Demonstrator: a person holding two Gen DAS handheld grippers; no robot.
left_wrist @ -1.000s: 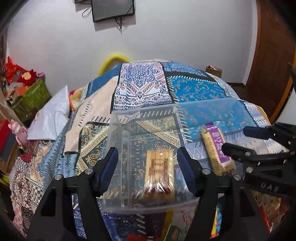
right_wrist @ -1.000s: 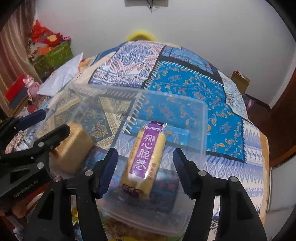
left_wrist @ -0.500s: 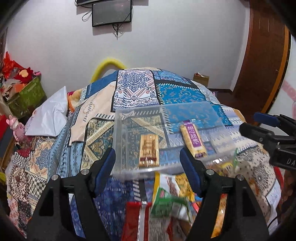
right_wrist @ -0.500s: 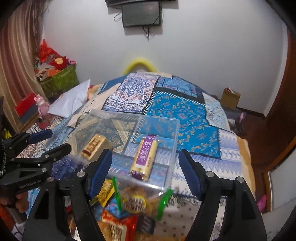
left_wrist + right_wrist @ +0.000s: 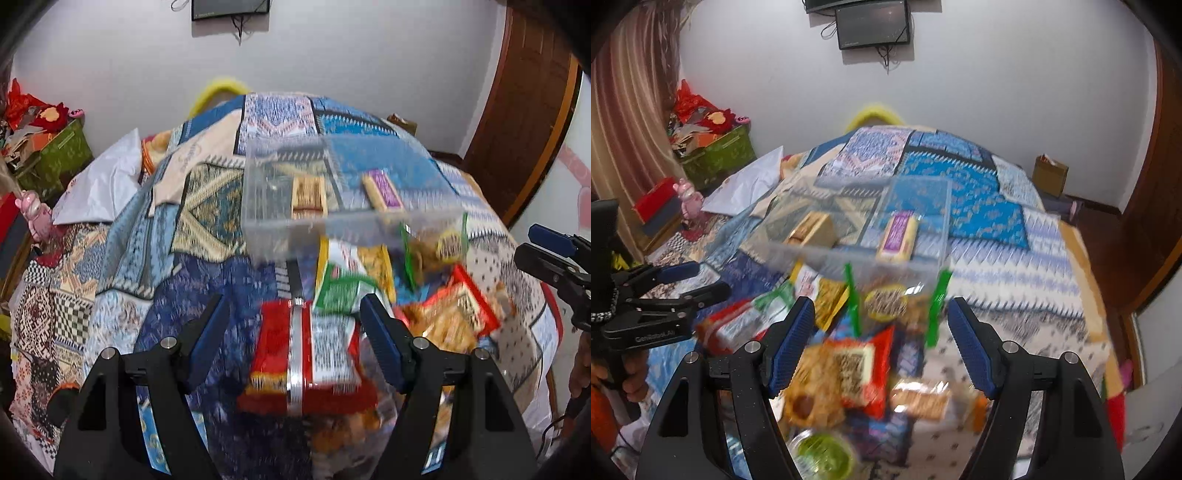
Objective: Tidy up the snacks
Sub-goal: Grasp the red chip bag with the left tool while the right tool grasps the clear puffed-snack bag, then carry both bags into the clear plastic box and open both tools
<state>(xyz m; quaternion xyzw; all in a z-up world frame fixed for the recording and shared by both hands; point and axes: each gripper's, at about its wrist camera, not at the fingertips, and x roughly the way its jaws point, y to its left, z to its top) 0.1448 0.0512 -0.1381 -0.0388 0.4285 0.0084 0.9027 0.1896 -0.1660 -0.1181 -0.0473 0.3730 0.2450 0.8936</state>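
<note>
The left gripper (image 5: pixel 295 328) hangs with jaws spread above a red foil snack packet (image 5: pixel 303 354) in a blurred heap of wrappers on the patchwork bedspread (image 5: pixel 110 266); beyond, a clear plastic tub (image 5: pixel 266 206) holds a brown biscuit pack (image 5: pixel 308 194) and a purple-labelled yellow bar (image 5: pixel 382 192)
</note>
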